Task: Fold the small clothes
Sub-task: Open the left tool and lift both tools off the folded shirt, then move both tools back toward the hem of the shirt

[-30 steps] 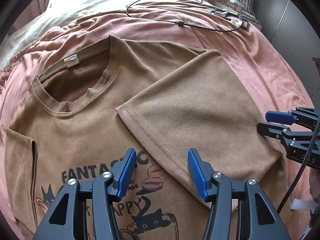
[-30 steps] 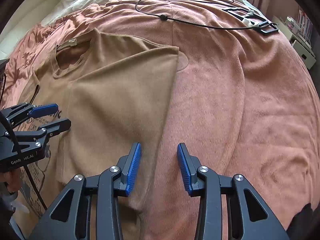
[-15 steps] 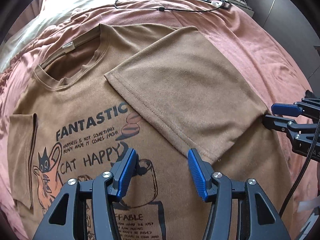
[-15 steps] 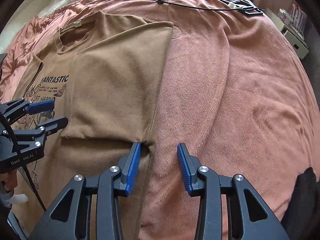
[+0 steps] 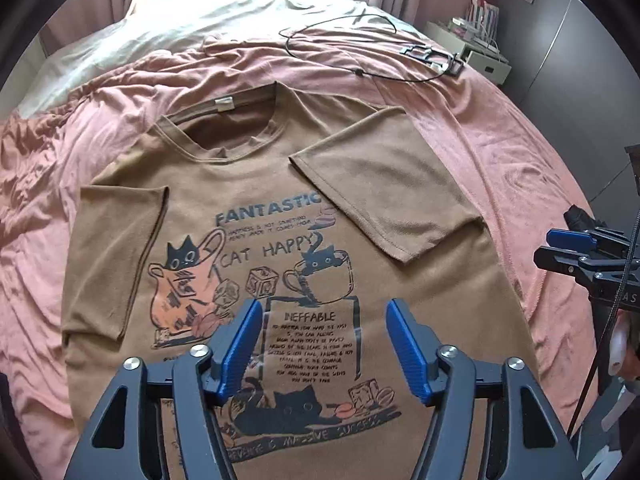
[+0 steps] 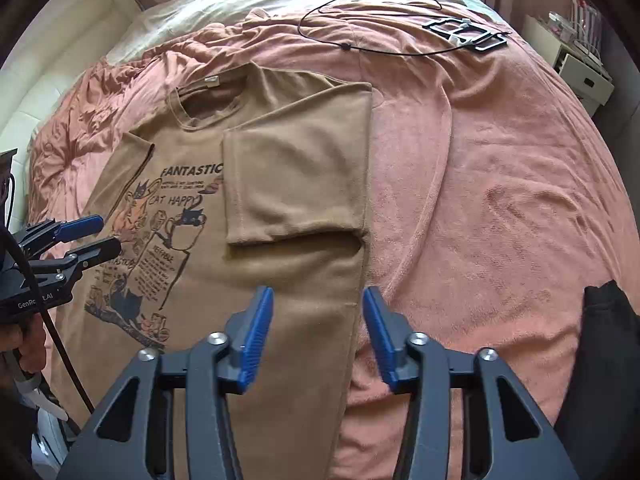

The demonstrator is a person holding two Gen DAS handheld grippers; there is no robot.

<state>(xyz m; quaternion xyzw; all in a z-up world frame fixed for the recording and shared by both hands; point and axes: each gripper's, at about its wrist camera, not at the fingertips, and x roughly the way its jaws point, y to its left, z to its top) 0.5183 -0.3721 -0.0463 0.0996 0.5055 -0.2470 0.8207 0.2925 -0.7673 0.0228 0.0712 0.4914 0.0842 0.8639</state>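
The brown T-shirt (image 5: 256, 216) lies flat on the pink blanket (image 6: 500, 184) of the bed, one sleeve (image 6: 296, 184) folded in over its chest. Above the shirt's lower part, the left gripper (image 5: 323, 346) and the right gripper (image 6: 318, 334) hover with jaws released, grasping nothing.

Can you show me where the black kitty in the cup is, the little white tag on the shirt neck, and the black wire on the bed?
Kitty in cup (image 5: 320, 261): left wrist view, its face.
White tag (image 5: 223, 103): left wrist view, its middle.
Black wire (image 6: 348, 46): right wrist view, its small bead.
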